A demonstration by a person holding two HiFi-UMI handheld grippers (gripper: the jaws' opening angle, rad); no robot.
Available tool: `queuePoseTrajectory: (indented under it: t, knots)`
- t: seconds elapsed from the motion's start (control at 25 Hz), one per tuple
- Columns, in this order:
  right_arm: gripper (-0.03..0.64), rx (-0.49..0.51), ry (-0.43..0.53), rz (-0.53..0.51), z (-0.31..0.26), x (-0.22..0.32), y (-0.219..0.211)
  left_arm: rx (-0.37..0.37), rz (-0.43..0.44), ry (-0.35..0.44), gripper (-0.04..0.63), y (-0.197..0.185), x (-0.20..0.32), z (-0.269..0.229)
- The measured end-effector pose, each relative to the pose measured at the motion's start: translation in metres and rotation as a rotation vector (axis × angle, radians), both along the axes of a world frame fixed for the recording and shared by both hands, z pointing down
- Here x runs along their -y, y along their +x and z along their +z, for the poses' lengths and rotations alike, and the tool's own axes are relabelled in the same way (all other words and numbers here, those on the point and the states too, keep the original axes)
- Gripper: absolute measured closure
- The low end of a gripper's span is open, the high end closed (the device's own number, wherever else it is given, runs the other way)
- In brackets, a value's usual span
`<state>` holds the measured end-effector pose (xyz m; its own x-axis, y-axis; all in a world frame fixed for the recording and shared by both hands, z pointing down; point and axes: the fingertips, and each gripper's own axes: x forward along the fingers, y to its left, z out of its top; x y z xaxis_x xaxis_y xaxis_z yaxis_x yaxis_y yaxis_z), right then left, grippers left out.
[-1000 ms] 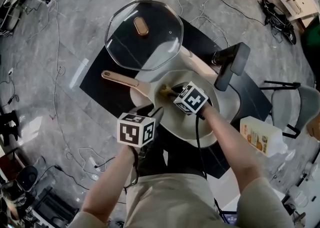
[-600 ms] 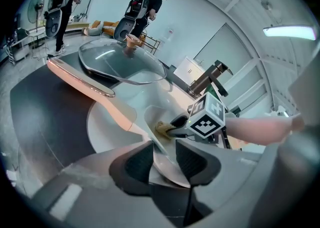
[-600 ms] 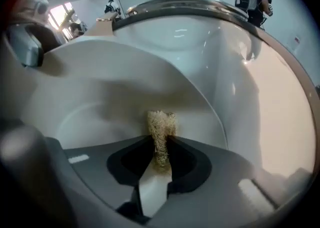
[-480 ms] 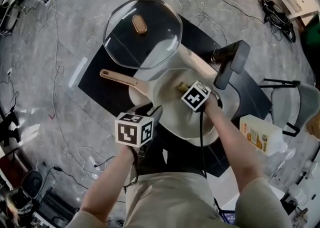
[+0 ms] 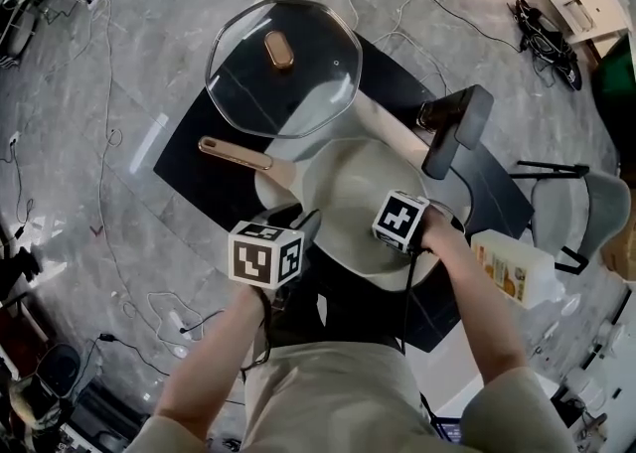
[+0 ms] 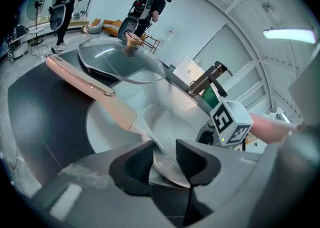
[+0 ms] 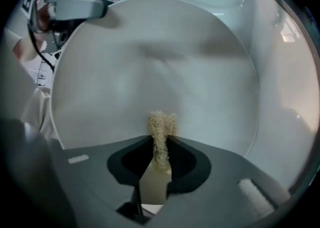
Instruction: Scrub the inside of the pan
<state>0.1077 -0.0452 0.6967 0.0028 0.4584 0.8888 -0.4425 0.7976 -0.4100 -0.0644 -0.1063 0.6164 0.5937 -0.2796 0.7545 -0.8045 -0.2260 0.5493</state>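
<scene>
A white pan [image 5: 343, 178] with a copper-coloured handle [image 5: 235, 154] sits on a black table [image 5: 199, 168]. My left gripper [image 5: 298, 227] is at the pan's near left edge. Its jaws are closed over the pan's rim [image 6: 159, 144], left gripper [image 6: 161, 159]. My right gripper [image 5: 391, 221] points steeply down into the pan at its near right side. It is shut on a tan fibrous scrubber [image 7: 161, 127], right gripper [image 7: 161, 154]. The scrubber's tuft rests against the pan's white inside [image 7: 160, 67]. In the head view the marker cube hides the scrubber.
A glass lid [image 5: 283, 69] with a copper knob lies on the table beyond the pan. A dark angled fixture [image 5: 457, 128] stands at the pan's far right. A clear jug [image 5: 517, 267] with a yellow label sits to the right. Cables cross the floor.
My right gripper has swept from the pan's far left part to its near right side and tipped steeper. The scrubber is now hidden under the cube. My left gripper has stayed put.
</scene>
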Motion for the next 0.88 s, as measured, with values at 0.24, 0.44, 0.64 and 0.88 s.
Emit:
queuePoseTrajectory:
  t: [0.24, 0.44, 0.64, 0.88]
  knots:
    - [0.528, 0.252, -0.130, 0.028, -0.030, -0.035, -0.060, -0.019, -0.004, -0.016, 0.445, 0.000, 0.000, 0.000]
    - [0.525, 0.343, -0.108, 0.103, -0.029, -0.021, -0.101, -0.018, -0.003, -0.018, 0.445, 0.000, 0.000, 0.000]
    - [0.522, 0.426, -0.090, 0.216, -0.017, 0.010, -0.120, -0.022, -0.001, -0.018, 0.445, 0.000, 0.000, 0.000]
    - [0.523, 0.348, 0.130, 0.265, 0.012, 0.063, -0.119, -0.027, -0.002, -0.020, 0.443, 0.000, 0.000, 0.000]
